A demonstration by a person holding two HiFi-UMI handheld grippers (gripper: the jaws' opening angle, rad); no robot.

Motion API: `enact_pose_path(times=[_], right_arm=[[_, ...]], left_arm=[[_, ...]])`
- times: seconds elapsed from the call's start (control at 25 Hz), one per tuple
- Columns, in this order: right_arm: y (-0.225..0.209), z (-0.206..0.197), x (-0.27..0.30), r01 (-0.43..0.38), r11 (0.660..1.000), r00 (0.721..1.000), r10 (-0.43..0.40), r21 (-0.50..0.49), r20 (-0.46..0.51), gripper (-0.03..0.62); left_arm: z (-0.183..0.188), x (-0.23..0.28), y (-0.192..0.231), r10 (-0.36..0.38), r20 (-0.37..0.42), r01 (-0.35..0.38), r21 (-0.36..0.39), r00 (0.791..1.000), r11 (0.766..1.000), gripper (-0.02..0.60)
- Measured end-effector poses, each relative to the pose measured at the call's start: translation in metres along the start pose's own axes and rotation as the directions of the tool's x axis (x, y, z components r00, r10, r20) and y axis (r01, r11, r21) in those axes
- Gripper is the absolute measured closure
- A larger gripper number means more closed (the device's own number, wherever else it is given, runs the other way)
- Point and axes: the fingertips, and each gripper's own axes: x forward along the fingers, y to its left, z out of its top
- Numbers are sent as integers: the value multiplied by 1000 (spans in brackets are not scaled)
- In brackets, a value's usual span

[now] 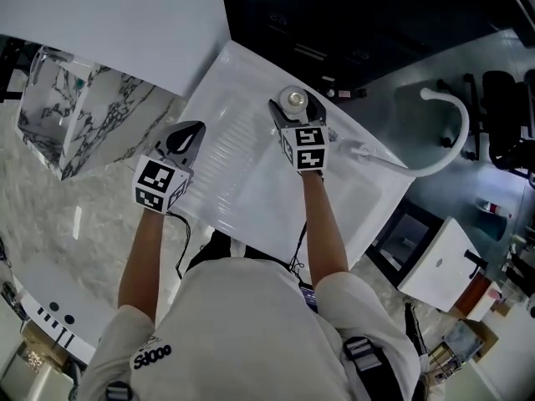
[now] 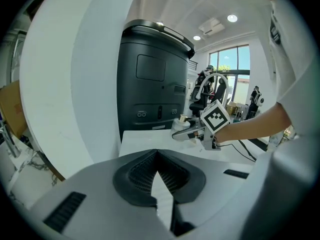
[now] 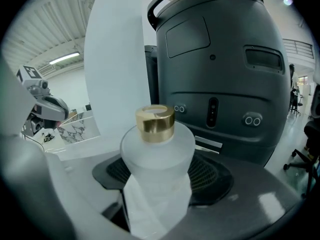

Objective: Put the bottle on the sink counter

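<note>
A frosted white bottle (image 3: 157, 154) with a gold cap sits upright between the jaws of my right gripper (image 3: 160, 184), which is shut on its body. In the head view the bottle (image 1: 294, 100) and the right gripper (image 1: 294, 115) are over the far part of the white sink counter (image 1: 242, 182). Whether the bottle's base touches the counter is hidden. My left gripper (image 1: 185, 137) hovers over the counter's left edge, jaws shut and empty. The left gripper view shows its pads (image 2: 145, 171) meeting, with the bottle (image 2: 184, 126) farther right.
A large dark grey machine (image 3: 215, 74) stands just behind the counter. A curved white faucet (image 1: 443, 132) rises at the right. A marble block (image 1: 75, 115) and a white panel (image 1: 117, 15) lie to the left. The counter has a ribbed drain area (image 1: 224, 144).
</note>
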Motion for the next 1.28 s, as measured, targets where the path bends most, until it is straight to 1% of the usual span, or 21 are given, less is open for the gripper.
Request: enact_pose_path(times=[0.28, 0.44, 0.52, 0.64, 0.8, 0.92, 1.16, 1.28], right_arm=[[-1, -8, 9, 19, 1000, 1000, -19, -4, -20, 252], [-1, -13, 13, 24, 999, 999, -25, -26, -38, 252], [-2, -15, 16, 24, 999, 999, -25, -26, -44, 252], [-2, -17, 18, 24, 999, 998, -25, -28, -50, 252], [-1, -19, 19, 35, 997, 998, -39, -69, -53, 252], [2, -20, 20, 50, 994, 997, -56, -101, -61, 252], [1, -19, 22, 87, 992, 995, -92, -92, -42, 252], [0, -17, 23, 116, 991, 992, -119, -72, -33, 251]], left_arm=[[-6, -1, -4, -6, -15, 6, 7, 1000, 1000, 581], [-4, 0, -6, -8, -13, 8, 15, 1000, 1000, 581], [-1, 1, -9, -14, -9, 14, 26, 1000, 1000, 581], [0, 0, -10, -18, -2, 18, 25, 1000, 1000, 581], [-4, 2, -11, -18, -21, 19, 39, 1000, 999, 581], [-2, 4, -14, -25, -19, 25, 43, 1000, 999, 581], [-1, 8, -22, -48, -17, 49, 70, 999, 996, 581], [-2, 8, -22, -51, -22, 53, 70, 998, 996, 581]])
